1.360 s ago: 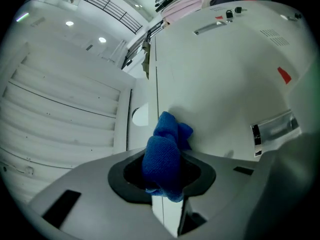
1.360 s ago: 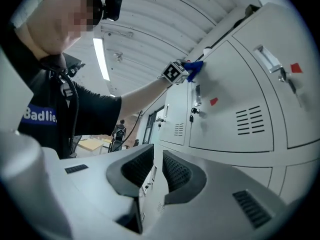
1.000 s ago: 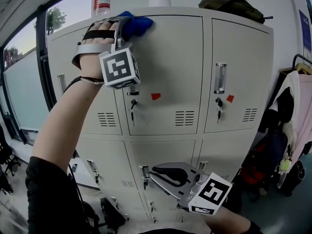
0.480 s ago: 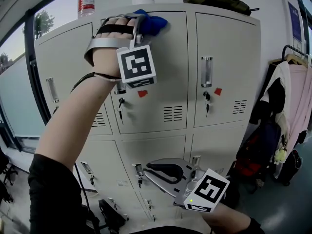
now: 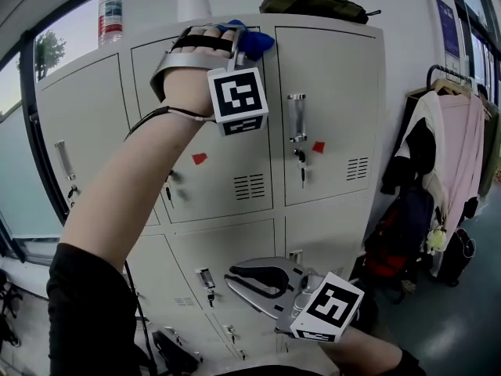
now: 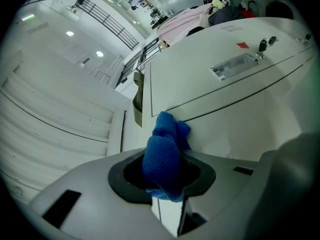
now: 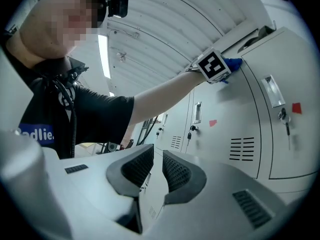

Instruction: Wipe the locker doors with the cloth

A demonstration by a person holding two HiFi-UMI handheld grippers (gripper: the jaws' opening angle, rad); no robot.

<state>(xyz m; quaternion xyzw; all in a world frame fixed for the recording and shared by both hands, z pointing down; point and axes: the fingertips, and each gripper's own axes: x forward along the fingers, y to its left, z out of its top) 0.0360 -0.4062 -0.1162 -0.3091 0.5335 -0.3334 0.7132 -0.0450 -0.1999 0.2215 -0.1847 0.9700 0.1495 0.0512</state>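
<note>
A blue cloth is pressed against the top edge of the upper middle locker door, near its right corner. My left gripper is raised there and shut on the cloth. In the left gripper view the cloth bulges out between the jaws of my left gripper, touching the grey door. My right gripper hangs low in front of the lower lockers, shut and holding nothing. In the right gripper view its pads stand almost together, and the cloth shows far up the locker.
The upper right door has a handle, a key and a red tag. On top of the lockers are a bottle, a white container and a dark bag. Clothes and a backpack hang at the right.
My left gripper has slid the cloth to the right along the top of the middle door. The right gripper has stayed low and shut.
</note>
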